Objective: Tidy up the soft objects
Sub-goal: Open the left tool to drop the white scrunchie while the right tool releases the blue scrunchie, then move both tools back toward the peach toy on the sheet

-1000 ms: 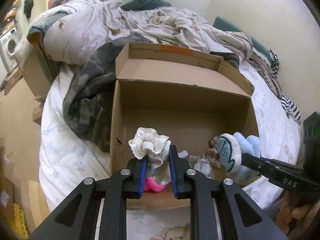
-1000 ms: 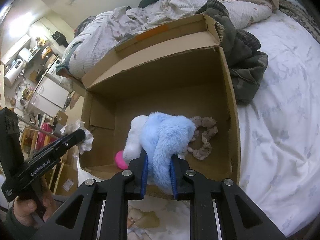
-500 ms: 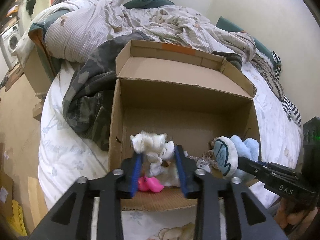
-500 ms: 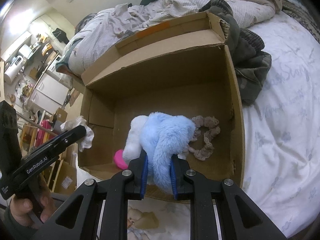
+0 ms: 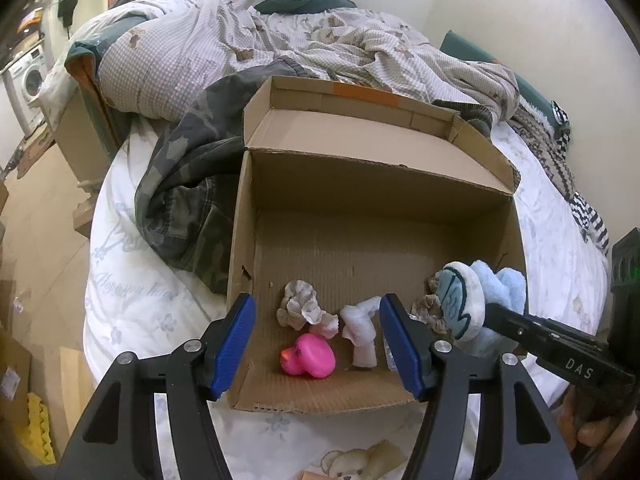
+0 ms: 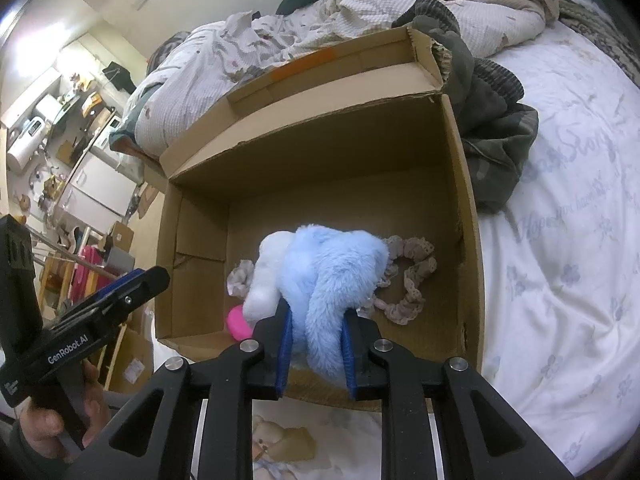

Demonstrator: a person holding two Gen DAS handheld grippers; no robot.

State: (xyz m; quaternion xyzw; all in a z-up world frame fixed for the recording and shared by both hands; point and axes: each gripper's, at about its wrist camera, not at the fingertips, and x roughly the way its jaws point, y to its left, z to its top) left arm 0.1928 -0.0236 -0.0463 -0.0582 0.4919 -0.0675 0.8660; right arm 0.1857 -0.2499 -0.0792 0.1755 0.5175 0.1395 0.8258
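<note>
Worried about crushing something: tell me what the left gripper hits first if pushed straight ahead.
Likely the pink rubber duck on the cardboard box floor, between the opening fingers of the left gripper; depth is uncertain.

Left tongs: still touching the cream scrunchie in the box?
Apart. The left wrist view shows the left tongs opening, with the cream scrunchie lying on the cardboard box floor beyond the pads and clear box floor on both sides.

Soft, even indoor light; bright glare upper left in right wrist view. Strong fisheye bending, dark vignette corners. Focus sharp.
</note>
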